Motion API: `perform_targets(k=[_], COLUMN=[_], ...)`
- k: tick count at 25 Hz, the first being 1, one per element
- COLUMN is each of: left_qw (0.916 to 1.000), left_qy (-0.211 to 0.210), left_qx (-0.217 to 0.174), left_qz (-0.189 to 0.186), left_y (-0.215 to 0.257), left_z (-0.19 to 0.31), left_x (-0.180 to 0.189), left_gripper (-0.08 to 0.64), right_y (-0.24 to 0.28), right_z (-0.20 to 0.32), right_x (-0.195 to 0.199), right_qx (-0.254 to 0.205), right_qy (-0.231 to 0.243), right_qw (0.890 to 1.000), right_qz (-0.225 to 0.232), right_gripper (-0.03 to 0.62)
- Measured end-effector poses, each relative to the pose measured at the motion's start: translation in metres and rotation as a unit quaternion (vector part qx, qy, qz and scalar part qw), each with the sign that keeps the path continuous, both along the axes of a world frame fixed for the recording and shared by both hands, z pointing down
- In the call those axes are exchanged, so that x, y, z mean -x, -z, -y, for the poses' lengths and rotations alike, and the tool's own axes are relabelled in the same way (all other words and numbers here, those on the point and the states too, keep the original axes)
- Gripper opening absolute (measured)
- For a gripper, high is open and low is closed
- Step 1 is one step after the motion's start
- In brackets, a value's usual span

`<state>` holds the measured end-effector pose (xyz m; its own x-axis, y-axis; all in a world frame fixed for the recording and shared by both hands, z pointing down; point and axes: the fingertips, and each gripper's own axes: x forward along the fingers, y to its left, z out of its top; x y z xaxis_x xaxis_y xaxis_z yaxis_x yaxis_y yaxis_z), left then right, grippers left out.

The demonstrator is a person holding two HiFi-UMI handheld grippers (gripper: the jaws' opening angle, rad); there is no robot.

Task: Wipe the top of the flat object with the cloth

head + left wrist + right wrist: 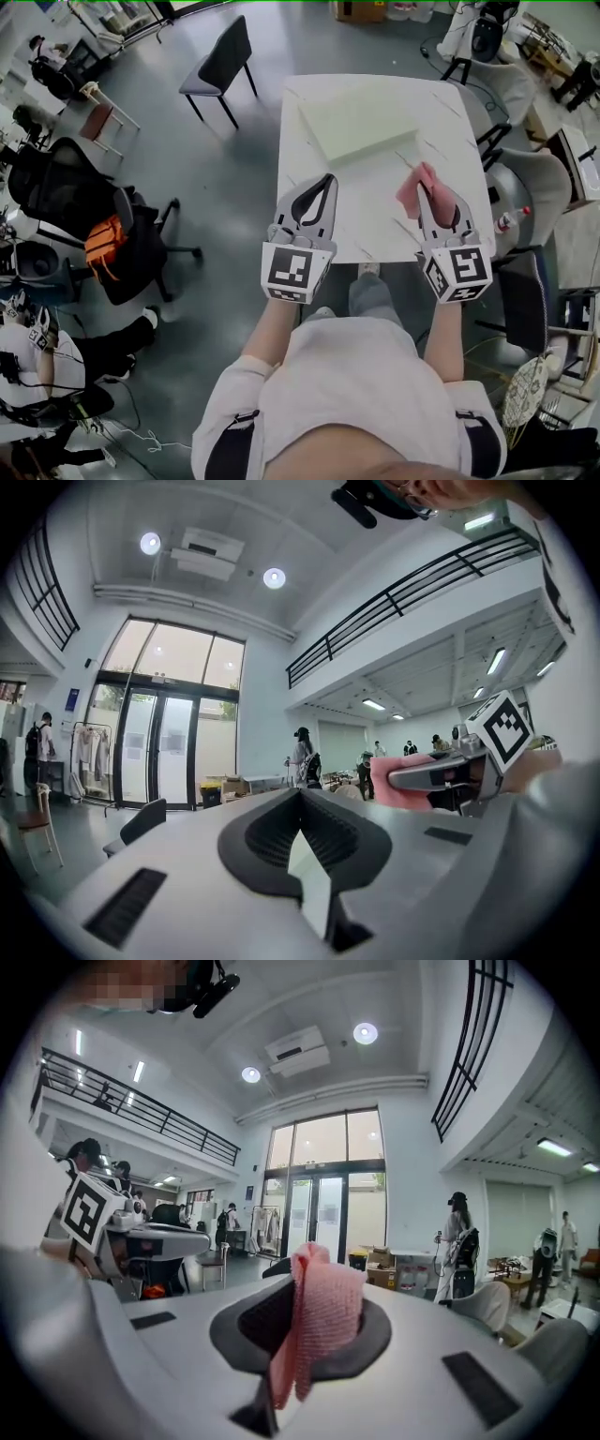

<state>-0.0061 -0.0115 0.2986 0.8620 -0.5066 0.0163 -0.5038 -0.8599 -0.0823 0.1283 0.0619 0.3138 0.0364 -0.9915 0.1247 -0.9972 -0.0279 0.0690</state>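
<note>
A pale green flat board [364, 127] lies on the far half of the white table [305, 230]. A pink cloth [415, 187] hangs from my right gripper [424, 184], which is shut on it above the table's near right part, short of the board. In the right gripper view the cloth [323, 1321] bunches up between the jaws of the right gripper [314, 1274]. My left gripper [327, 180] is held level beside it, shut with nothing in it. The left gripper view shows the left gripper [300, 808] with its jaws together, and the cloth [398, 778] off to the right. Both grippers point upward, off the table.
A black chair [220, 66] stands beyond the table's far left corner. An office chair with an orange bag [111, 246] is at the left. Grey chairs [525, 183] and a bottle [511, 220] crowd the right side. People stand farther off in the hall.
</note>
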Motion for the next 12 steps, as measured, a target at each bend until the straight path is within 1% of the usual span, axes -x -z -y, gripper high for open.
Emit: perform_targets(k=[6, 12], left_qw=[0.9999, 0.9999], left_qy=[-0.010, -0.010], left_qx=[-0.001, -0.006], left_qz=[0.004, 0.008], left_y=[0.001, -0.001], left_z=[-0.029, -0.045], left_x=[0.006, 0.015], left_gripper=[0.015, 0.015], right_y=[0.002, 0.006], right_z=[-0.046, -0.060], right_x=[0.008, 0.020], right_qx=[-0.019, -0.044], right_qy=[-0.020, -0.014], right_qw=[0.999, 0.999], right_qz=[0.017, 0.019], right_gripper=[0.031, 0.031])
